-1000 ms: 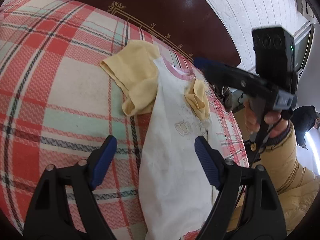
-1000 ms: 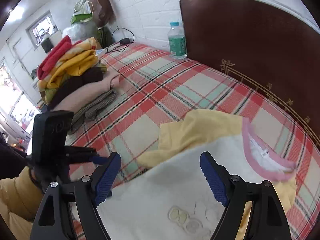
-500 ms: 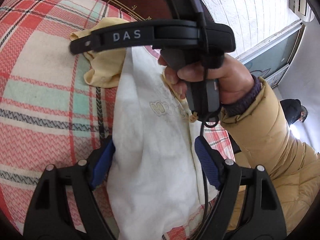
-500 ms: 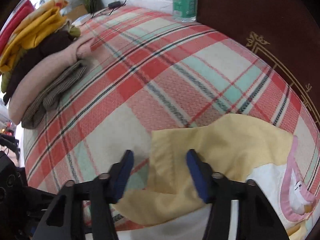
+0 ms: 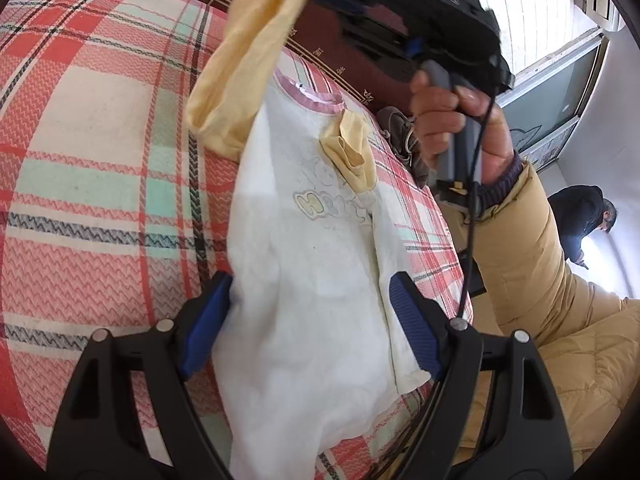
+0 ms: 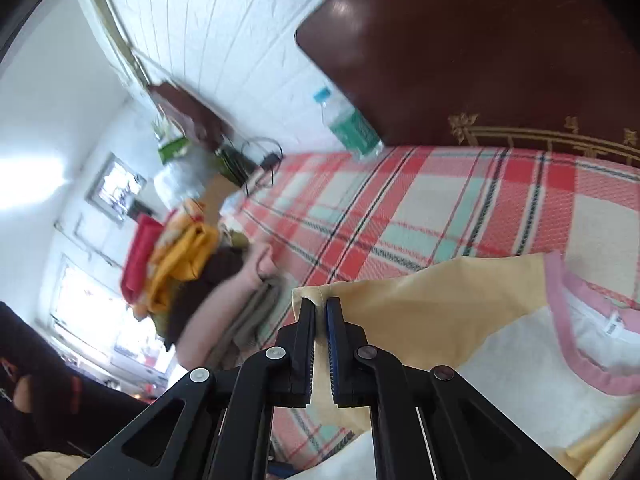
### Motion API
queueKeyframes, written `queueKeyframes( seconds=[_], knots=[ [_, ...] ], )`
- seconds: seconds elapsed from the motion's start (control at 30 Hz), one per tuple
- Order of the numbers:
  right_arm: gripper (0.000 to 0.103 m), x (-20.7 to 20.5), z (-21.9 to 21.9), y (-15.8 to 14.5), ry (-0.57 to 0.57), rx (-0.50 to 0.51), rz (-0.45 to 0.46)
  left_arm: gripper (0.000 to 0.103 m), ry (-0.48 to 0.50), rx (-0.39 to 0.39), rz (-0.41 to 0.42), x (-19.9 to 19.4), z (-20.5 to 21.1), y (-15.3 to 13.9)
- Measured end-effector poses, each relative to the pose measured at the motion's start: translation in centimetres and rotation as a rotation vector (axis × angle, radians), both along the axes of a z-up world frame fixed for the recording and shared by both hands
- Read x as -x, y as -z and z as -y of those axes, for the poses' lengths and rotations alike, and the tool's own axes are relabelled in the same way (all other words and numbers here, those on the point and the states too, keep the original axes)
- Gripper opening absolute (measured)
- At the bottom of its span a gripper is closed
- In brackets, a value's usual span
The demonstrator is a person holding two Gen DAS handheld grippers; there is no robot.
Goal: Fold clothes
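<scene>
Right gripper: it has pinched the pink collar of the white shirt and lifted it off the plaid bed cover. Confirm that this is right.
Not quite. The right gripper is shut on the cuff of the yellow sleeve, not the pink collar, which lies free beside it. The right wrist view shows this; the left wrist view shows that sleeve raised off the plaid bed cover.

White shirt (image 5: 312,264) w/ yellow sleeves (image 5: 248,80), pink collar (image 6: 560,320); red-white-mint plaid blanket (image 5: 100,140) (black stripes); dark-brown headboard (image 6: 480,48).

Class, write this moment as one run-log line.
right gripper: shut on yellow sleeve, lifted | left gripper: open over shirt
</scene>
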State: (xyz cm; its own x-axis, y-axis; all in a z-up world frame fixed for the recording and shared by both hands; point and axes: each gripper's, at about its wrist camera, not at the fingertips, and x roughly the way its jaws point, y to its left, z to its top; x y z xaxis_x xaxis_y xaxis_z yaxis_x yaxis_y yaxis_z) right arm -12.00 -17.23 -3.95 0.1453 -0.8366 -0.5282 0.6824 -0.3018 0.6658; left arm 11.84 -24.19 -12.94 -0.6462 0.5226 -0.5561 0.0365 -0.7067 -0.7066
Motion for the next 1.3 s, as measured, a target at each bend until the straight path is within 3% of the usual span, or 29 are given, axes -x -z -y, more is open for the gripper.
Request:
queueKeyframes(
  seconds=[0.2,0.3,0.4,0.5,0.57,0.6,0.63,0.8,0.93,1.1,1.2,1.23,1.3],
  knots=[
    [0.005,2.1,-7.1,0.1,0.121,0.031,0.019,0.081,-0.003,0.015,0.001,0.2,-0.2,-0.4],
    [0.005,3.5,-10.3,2.2,0.203,-0.027,0.040,0.081,0.006,0.018,0.007,0.4,-0.6,-0.3],
    [0.009,3.8,-11.4,5.2,0.215,-0.157,0.055,0.081,0.021,0.019,0.015,0.8,-1.2,-0.3],
    [0.023,2.8,-11.2,6.0,0.217,-0.303,-0.022,0.081,0.044,0.028,0.014,0.2,-2.4,-0.3],
    [0.037,1.7,-11.0,4.6,0.225,-0.289,-0.091,0.081,0.050,0.037,0.016,-0.5,-2.4,-0.9],
    [0.053,1.2,-10.9,3.9,0.229,-0.282,-0.126,0.081,0.050,0.040,0.018,-0.7,-2.4,-1.0],
    [0.058,0.4,-10.6,2.9,0.226,-0.272,-0.174,0.081,0.049,0.040,0.020,-0.8,-2.3,-1.0],
    [0.065,-4.6,-6.4,-0.3,0.043,-0.262,-0.375,0.081,0.041,0.049,0.025,-1.4,-2.3,-0.9],
    [0.071,-7.6,-1.6,0.7,-0.150,-0.332,-0.519,0.081,0.027,0.050,0.035,-1.8,-2.4,-0.8],
    [0.067,-8.8,2.3,3.7,-0.310,-0.469,-0.642,0.081,0.008,0.059,0.045,-2.9,-2.5,-0.9],
    [0.021,-8.2,1.2,4.1,-0.329,-0.482,-0.630,0.081,-0.006,0.056,0.046,-3.3,-2.3,-0.8],
    [0.011,-8.1,0.7,3.8,-0.320,-0.465,-0.624,0.081,-0.008,0.054,0.044,-3.4,-2.2,-0.8],
    [0.010,-7.9,-0.8,2.8,-0.289,-0.418,-0.605,0.081,-0.011,0.065,0.043,-3.8,-2.2,-1.0]
  ],
)
